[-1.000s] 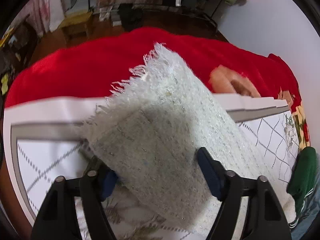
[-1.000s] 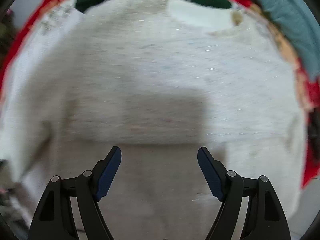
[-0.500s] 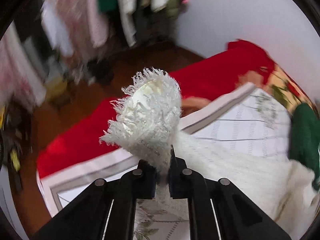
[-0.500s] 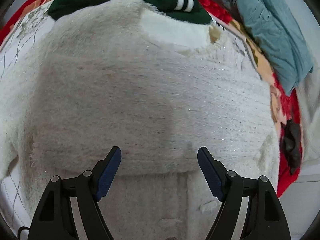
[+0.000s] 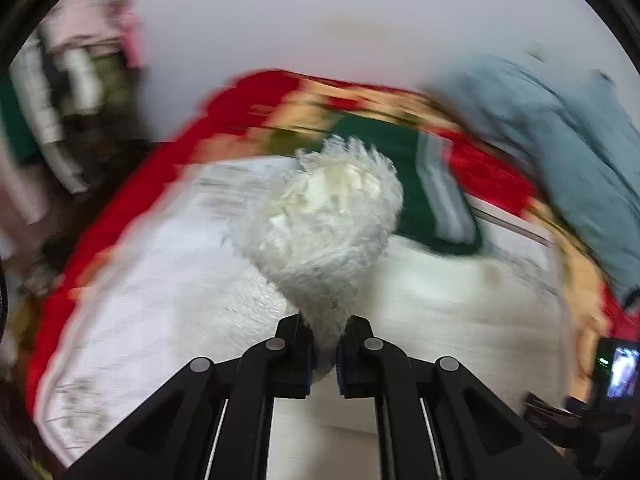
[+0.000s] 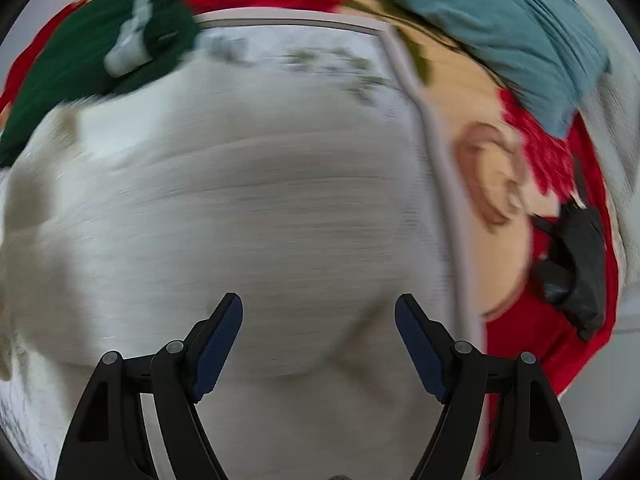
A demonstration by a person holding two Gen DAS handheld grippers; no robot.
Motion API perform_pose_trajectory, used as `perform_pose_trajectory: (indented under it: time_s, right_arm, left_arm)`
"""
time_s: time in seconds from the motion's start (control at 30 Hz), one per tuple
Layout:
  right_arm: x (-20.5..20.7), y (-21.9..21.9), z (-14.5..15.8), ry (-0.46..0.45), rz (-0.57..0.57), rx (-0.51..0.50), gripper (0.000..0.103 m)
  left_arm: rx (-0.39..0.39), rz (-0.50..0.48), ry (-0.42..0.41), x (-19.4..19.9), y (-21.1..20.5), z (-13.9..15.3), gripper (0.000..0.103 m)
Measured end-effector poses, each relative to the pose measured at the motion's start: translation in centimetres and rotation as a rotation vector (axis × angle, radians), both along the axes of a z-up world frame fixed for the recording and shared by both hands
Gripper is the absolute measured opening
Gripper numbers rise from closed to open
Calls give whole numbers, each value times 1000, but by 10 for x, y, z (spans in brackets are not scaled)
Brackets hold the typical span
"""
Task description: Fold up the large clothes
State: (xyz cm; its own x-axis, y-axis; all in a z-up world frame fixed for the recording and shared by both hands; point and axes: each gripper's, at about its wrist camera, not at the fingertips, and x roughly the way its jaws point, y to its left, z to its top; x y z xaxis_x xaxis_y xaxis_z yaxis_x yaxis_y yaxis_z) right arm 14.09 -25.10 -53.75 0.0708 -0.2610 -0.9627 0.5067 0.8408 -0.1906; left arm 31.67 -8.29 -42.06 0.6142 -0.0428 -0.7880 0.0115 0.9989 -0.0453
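Sleeve cuff (image 5: 332, 216) pinched in left hand-held gripper (image 5: 325, 354) – best carried flat across the white sweater (image 6: 240, 220) – right hand-held gripper (image 6: 318, 340) spread wide, holding nothing.

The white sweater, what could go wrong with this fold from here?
The left gripper pinches only the fringed sleeve end, so the fuzzy knit may slip out mid-swing. The right gripper is open above the sweater, pinning nothing, so the body could drag. The green garment lies against the sweater's edge and might get caught.
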Motion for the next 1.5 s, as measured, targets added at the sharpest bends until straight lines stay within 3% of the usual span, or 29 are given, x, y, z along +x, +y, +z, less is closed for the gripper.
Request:
perform_pose_trajectory:
  time_s: [0.1, 0.23, 0.33, 0.43, 0.47, 0.57, 0.67, 0.77, 0.9, 0.97, 1.1, 1.2, 1.3, 1.4, 1.5]
  right_arm:
    - [-24, -54, -3, 5, -72, 8, 80]
    - [-52, -95, -10, 16, -132, 20, 80]
    - [-71, -118, -15, 28, -165, 32, 80]
    - [-90, -132, -20, 26, -197, 90, 80]
    - [-94, -132, -20, 19, -203, 108, 80]
    - [-103, -139, -20, -8, -221, 174, 80]
    - [-108, -143, -16, -66, -227, 275, 80]
    - [-105, -141, -14, -124, -196, 364, 80]
    - [-82, -130, -20, -141, -66, 408, 80]
    - [-65, -117, -24, -132, 12, 398, 80]
    - [-25, -96, -53, -86, 170, 401, 80]
    - [4, -84, -74, -59, 223, 438, 77]
    - [20, -68, -75, -51, 249, 452, 72]
    - [29, -49, -77, -33, 262, 461, 72]
    - [38, -30, -78, -26, 259, 485, 72]
  left_arm:
    - [-55, -134, 56, -1, -79, -16, 5]
    - [-87, -256, 147, -2, -151, -42, 6]
    - [-78, -314, 230, -6, -186, -67, 7]
    - [-74, -315, 292, -9, -193, -87, 17]
    - [-94, -314, 310, -9, -189, -90, 28]
    - [-171, -316, 356, -13, -179, -94, 89]
    - [-195, -297, 339, -19, -159, -83, 90]
    - [-144, -229, 305, -32, -115, -71, 90]
    - [100, -86, 280, -42, -40, -87, 90]
    - [223, -7, 317, -39, -6, -110, 90]
    - [370, 119, 408, -28, 51, -157, 90]
    - [404, 166, 412, -21, 75, -171, 92]
    - [413, 177, 389, -16, 83, -170, 94]
    - [372, 190, 404, -12, 90, -172, 103]
    - [369, 174, 396, -13, 101, -169, 103]
